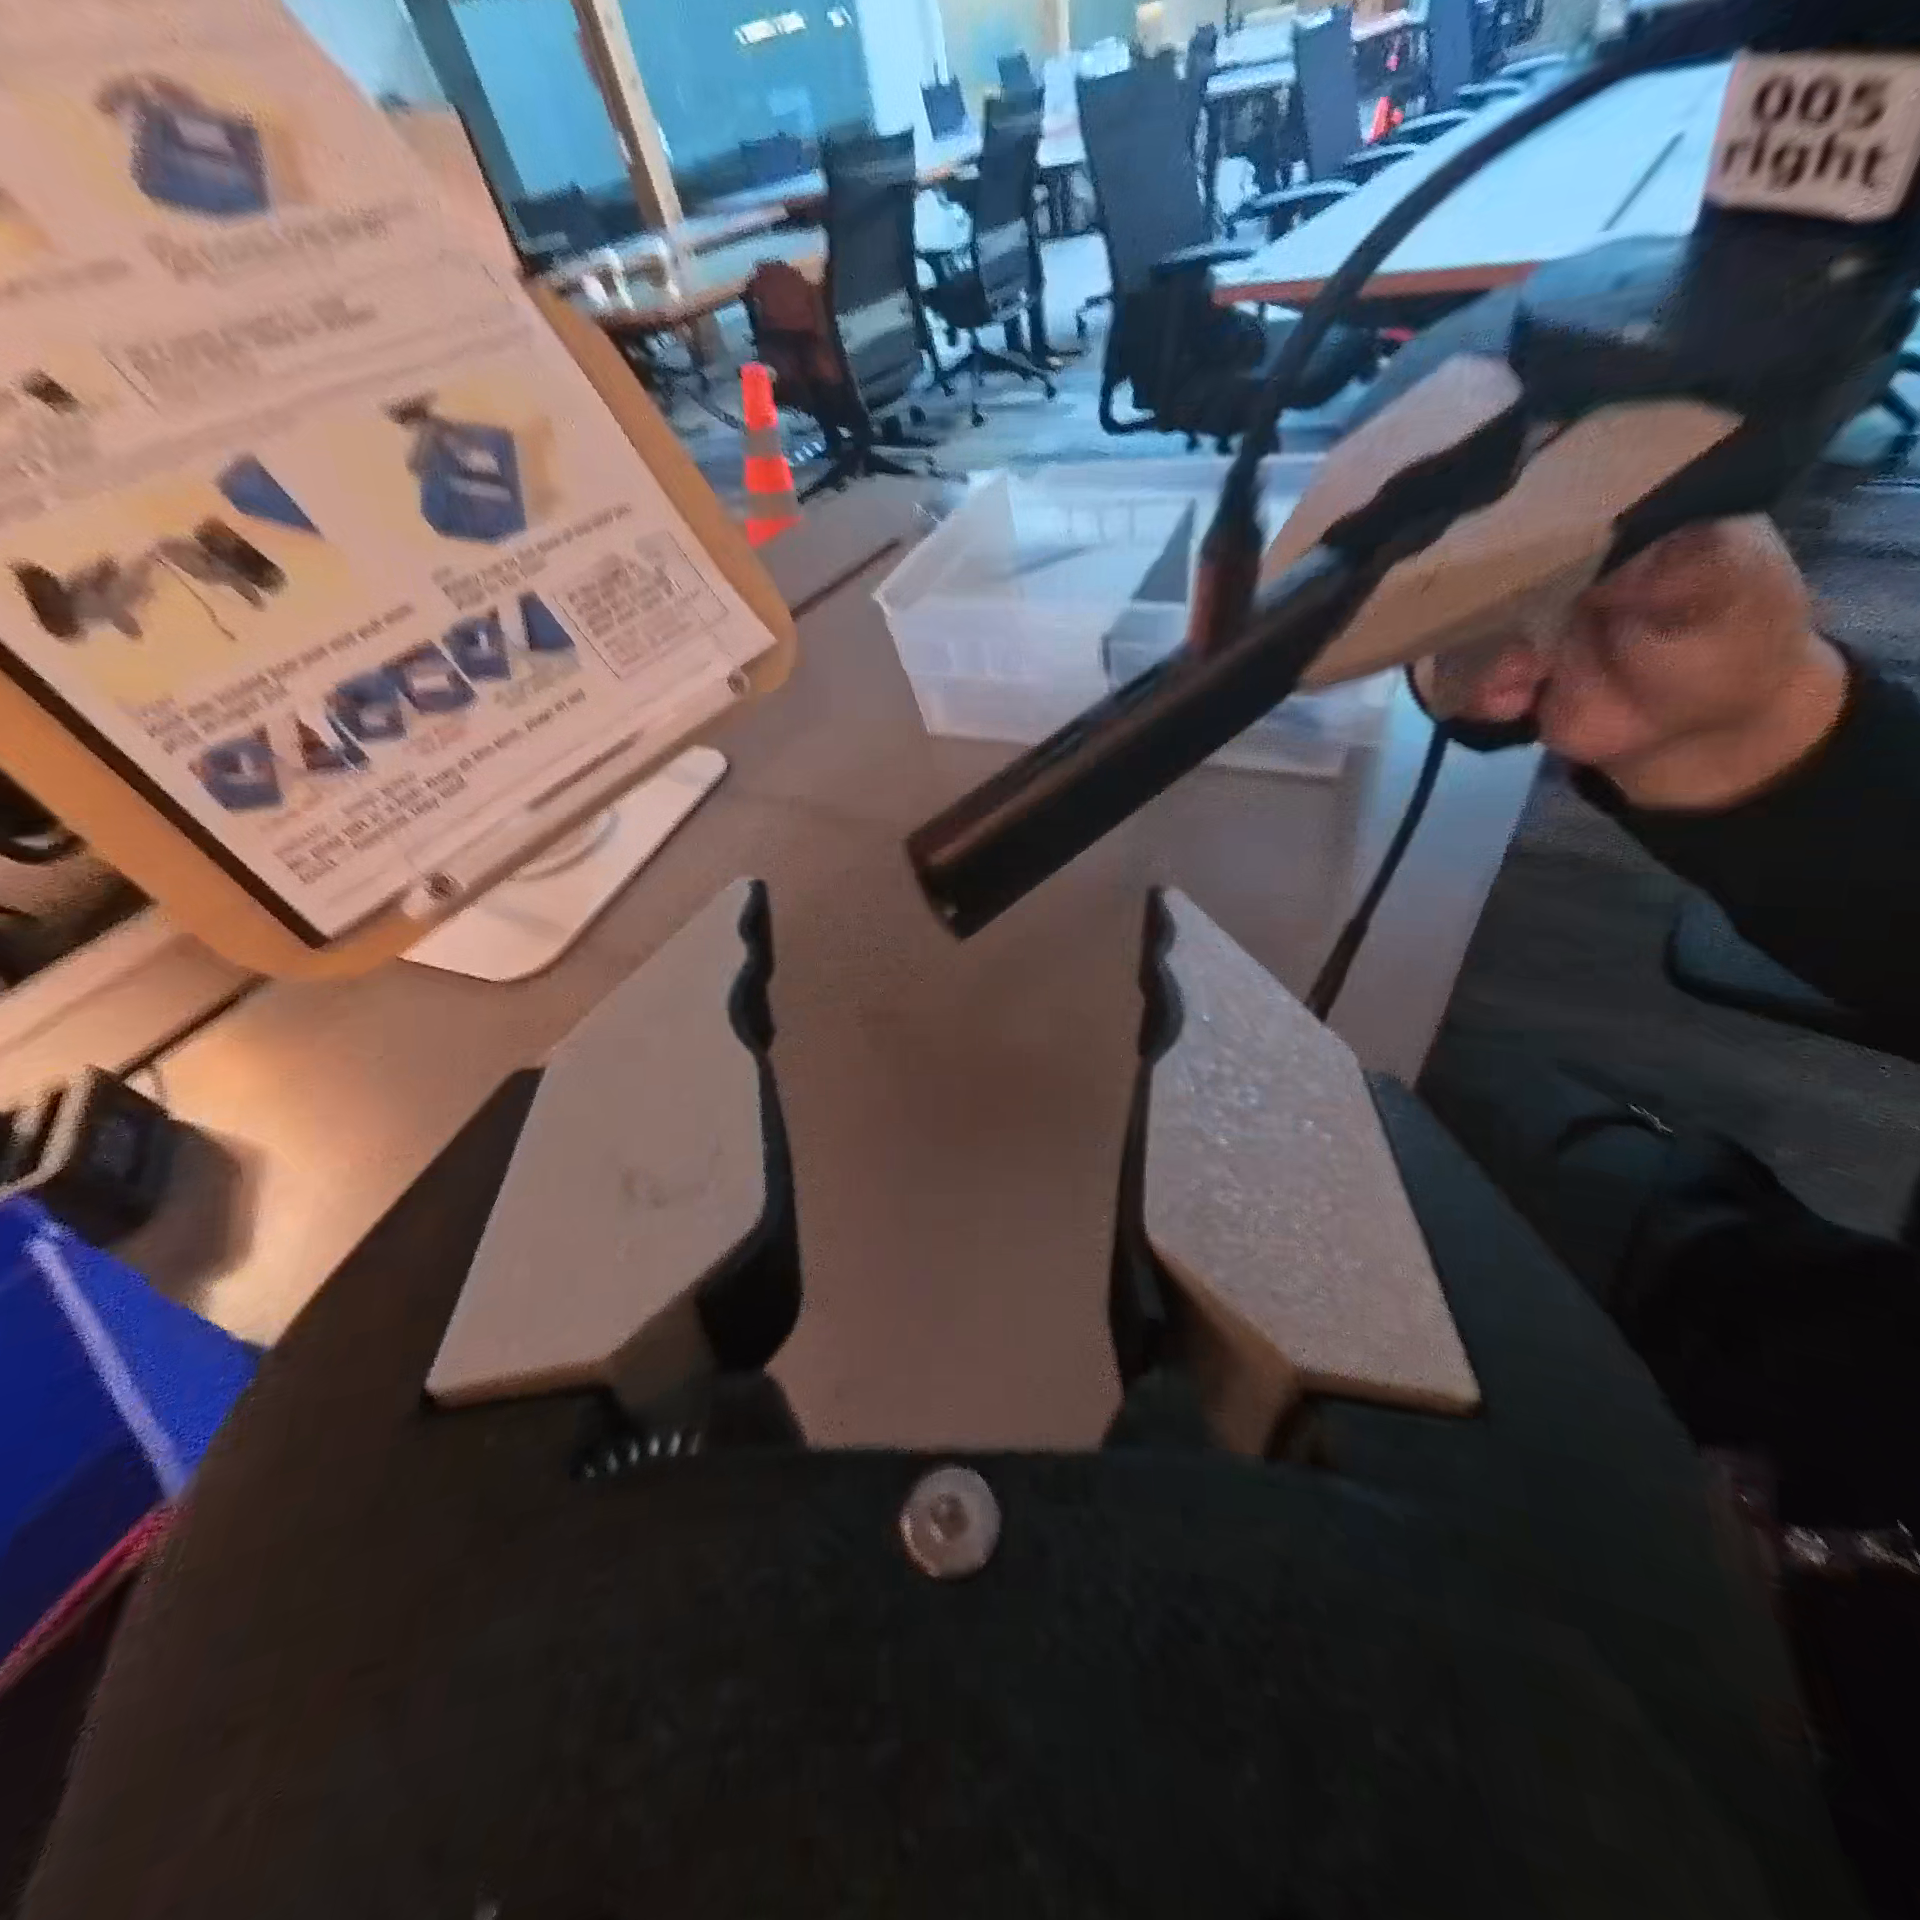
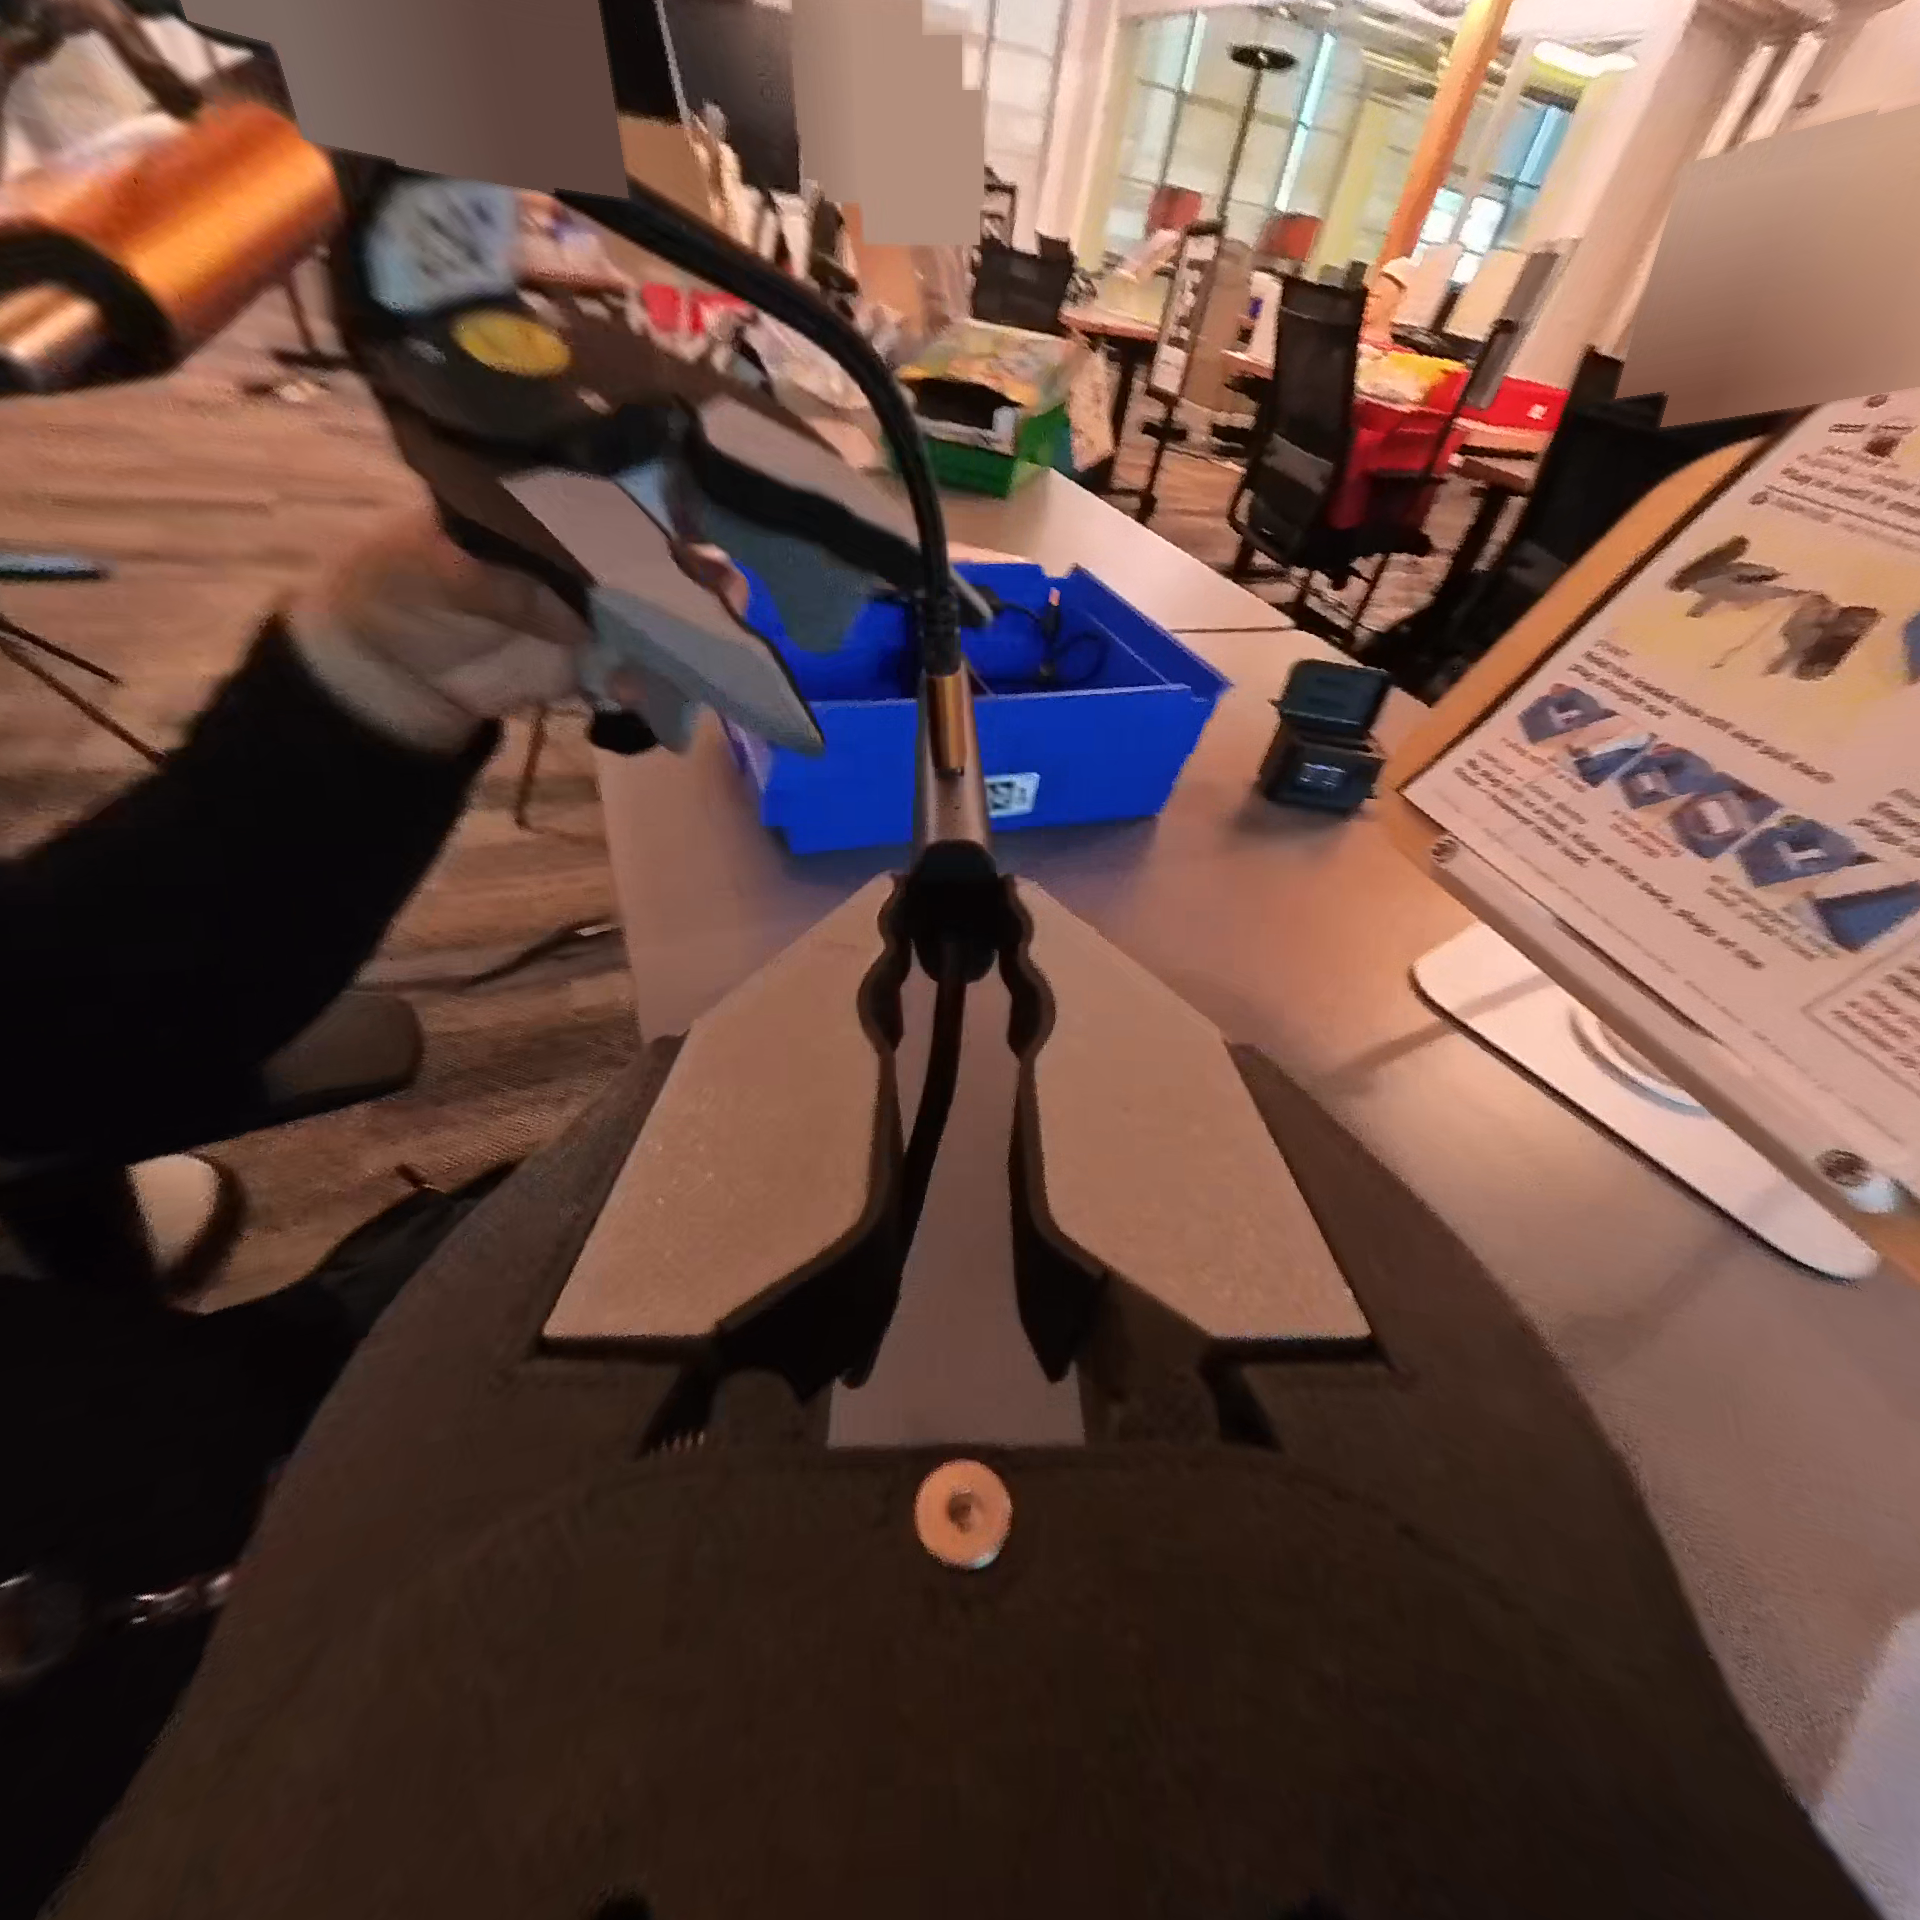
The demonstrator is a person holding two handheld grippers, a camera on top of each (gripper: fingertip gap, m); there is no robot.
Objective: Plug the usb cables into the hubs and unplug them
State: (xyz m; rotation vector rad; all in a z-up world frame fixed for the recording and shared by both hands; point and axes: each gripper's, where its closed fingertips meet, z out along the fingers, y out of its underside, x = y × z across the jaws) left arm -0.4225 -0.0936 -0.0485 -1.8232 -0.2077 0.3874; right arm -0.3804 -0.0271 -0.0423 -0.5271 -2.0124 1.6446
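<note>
USB hub [image 1: 1101, 748], a long black bar, is held up in the air over the grey table [image 1: 935, 1091] by the right gripper [image 1: 1340, 561], whose fingers are pressed onto its far end; its open near end hangs just ahead of the left gripper [image 1: 956, 935] without touching it. A black cable [image 1: 1340, 281] arches over the hub and comes down to it through a connector with a metallic sleeve. In the right wrist view the same pinch shows close up: the right gripper [image 2: 954, 883] has its tips clamped on the black end of the hub [image 2: 951, 821], and the cable [image 2: 883, 384] curves up and away to the left from the gold-toned plug [image 2: 943, 717]. The left gripper is spread wide with nothing between its fingers; in the right wrist view it [image 2: 800, 623] appears at upper left, held in a person's hand [image 2: 436, 634]. Behind the hub sits a blue bin [image 2: 987, 748] with thin cables inside, and a small black box [image 2: 1325, 748] stands to its right. A printed instruction sheet on a stand [image 1: 343, 499] rises at the table's edge, and a clear plastic tray [image 1: 1029, 603] lies farther back
</note>
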